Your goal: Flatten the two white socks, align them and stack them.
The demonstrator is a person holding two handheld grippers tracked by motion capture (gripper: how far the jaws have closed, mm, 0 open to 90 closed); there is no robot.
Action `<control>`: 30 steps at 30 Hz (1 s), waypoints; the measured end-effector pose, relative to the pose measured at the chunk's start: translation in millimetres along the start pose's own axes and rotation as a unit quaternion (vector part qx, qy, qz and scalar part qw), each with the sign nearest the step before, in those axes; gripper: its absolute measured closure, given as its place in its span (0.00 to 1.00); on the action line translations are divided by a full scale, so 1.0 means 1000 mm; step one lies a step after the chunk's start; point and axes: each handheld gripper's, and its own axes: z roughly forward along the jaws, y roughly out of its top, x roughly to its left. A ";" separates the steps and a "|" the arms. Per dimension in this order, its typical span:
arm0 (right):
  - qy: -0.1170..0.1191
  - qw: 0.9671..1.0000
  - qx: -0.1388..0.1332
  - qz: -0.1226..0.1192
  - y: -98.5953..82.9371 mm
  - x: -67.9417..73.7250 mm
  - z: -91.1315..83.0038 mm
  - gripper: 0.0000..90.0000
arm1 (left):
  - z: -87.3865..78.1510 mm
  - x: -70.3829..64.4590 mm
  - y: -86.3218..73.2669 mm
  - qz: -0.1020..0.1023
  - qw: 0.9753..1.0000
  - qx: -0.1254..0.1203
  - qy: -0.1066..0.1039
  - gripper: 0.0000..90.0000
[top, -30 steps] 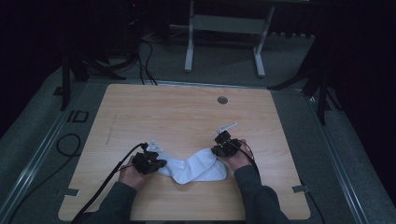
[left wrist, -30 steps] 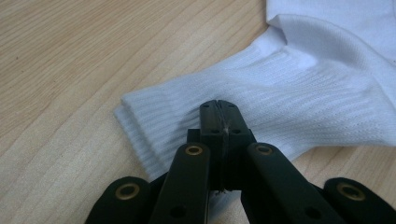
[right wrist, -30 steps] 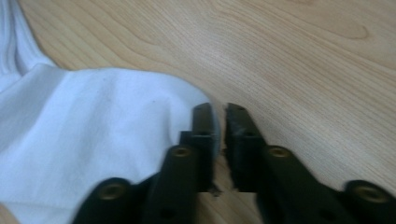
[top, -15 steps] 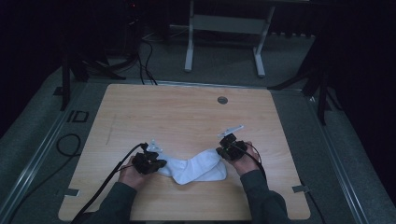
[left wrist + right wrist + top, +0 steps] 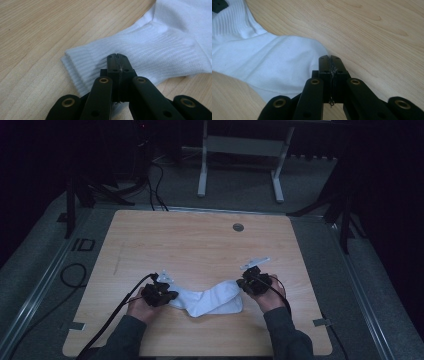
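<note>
White sock [image 5: 210, 298] lies flat on wood table [image 5: 200, 245] w/ left gripper [image 5: 117, 56] clenched over its ribbed cuff, right gripper [image 5: 330, 58] clenched at toe edge.

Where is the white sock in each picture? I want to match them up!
High view: the white sock lies near the front of the table, between the two grippers.
Left gripper view: its ribbed cuff stretches across the middle and upper right, just beyond the shut jaws.
Right gripper view: its smooth toe end covers the left half, beside the shut jaws.
Shared landmark: the light wood-grain tabletop under the sock.
</note>
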 end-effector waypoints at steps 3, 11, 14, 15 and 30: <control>0.000 1.000 -0.004 0.002 -0.002 0.000 -0.004 0.98 | 0.000 0.000 0.000 -0.001 1.000 0.000 0.000 1.00; 0.001 1.000 -0.015 0.015 -0.013 -0.002 -0.014 0.98 | 0.000 0.000 0.000 -0.001 1.000 0.003 0.000 1.00; 0.004 1.000 -0.016 0.021 -0.020 -0.003 -0.016 0.98 | 0.000 0.000 0.000 -0.002 1.000 0.004 0.001 1.00; 0.004 1.000 -0.014 0.023 -0.023 -0.004 -0.016 0.98 | 0.000 0.000 0.000 -0.002 1.000 0.003 0.001 1.00; 0.053 0.998 0.002 0.043 -0.058 0.009 0.000 0.98 | -0.001 0.000 -0.001 -0.005 1.000 0.003 0.002 1.00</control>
